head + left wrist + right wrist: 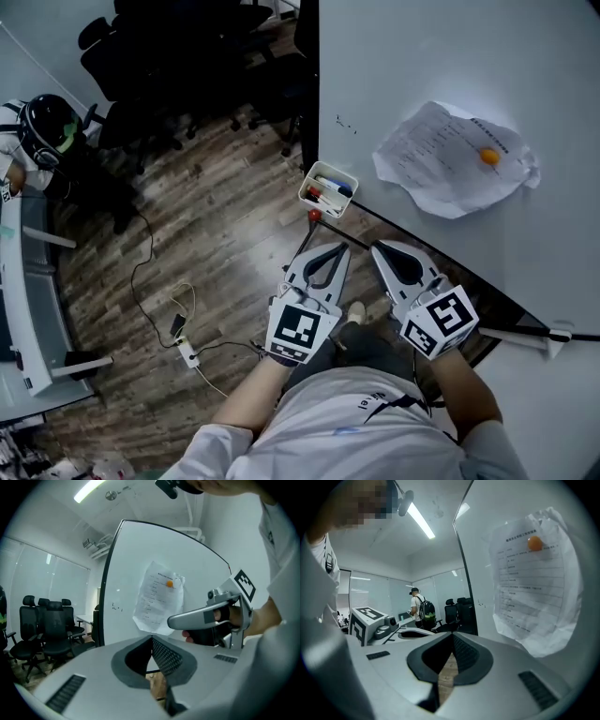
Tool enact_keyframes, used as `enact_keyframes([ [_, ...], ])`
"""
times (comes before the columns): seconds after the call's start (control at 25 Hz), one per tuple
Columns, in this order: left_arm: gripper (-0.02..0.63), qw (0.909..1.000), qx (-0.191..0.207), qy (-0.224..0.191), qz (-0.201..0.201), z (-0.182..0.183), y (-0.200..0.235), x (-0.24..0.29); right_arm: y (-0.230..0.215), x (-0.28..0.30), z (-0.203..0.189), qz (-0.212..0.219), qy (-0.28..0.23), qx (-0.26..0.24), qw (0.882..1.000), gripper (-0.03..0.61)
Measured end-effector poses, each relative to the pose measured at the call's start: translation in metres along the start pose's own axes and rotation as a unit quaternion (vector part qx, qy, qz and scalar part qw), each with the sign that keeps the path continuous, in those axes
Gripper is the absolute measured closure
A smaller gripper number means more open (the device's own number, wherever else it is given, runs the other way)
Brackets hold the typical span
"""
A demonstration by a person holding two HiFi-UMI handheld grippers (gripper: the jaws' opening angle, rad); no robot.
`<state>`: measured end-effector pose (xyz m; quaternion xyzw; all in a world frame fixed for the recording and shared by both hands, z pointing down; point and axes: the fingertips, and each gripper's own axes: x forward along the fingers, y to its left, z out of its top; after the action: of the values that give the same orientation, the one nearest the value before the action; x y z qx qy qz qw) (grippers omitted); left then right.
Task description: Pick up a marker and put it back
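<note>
A small white holder [327, 190] fixed at the whiteboard's [450, 66] lower left edge carries several markers, red, blue and black; none is between any jaws. A red knob [314, 216] sits just under it. My left gripper [328, 247] is below the holder, jaws closed together and empty; the left gripper view shows its dark pads [161, 656] meeting. My right gripper [382, 247] is beside it, near the board's bottom rail, also shut and empty. The right gripper [206, 617] also shows in the left gripper view.
A crumpled printed sheet [455, 159] hangs on the board under an orange magnet [489, 157]. Black office chairs [178, 56] stand behind. Cables and a power strip [187, 352] lie on the wood floor. A person with a backpack [419, 609] stands far off.
</note>
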<state>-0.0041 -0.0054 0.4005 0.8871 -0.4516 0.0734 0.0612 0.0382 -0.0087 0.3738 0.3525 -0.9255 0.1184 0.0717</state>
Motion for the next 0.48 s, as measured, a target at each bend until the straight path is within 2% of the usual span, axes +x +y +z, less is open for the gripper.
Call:
enact_keyframes([
  [0.28, 0.601, 0.9967, 0.059, 0.032, -0.047, -0.018, 0.019, 0.045, -0.028, 0.028, -0.004, -0.002, 0.002, 0.01, 1.0, 0.566],
  [0.48, 0.598, 0.9921, 0.097, 0.059, -0.054, -0.031, 0.037, 0.077, -0.052, 0.05, -0.001, 0.009, 0.007, 0.004, 1.0, 0.566],
])
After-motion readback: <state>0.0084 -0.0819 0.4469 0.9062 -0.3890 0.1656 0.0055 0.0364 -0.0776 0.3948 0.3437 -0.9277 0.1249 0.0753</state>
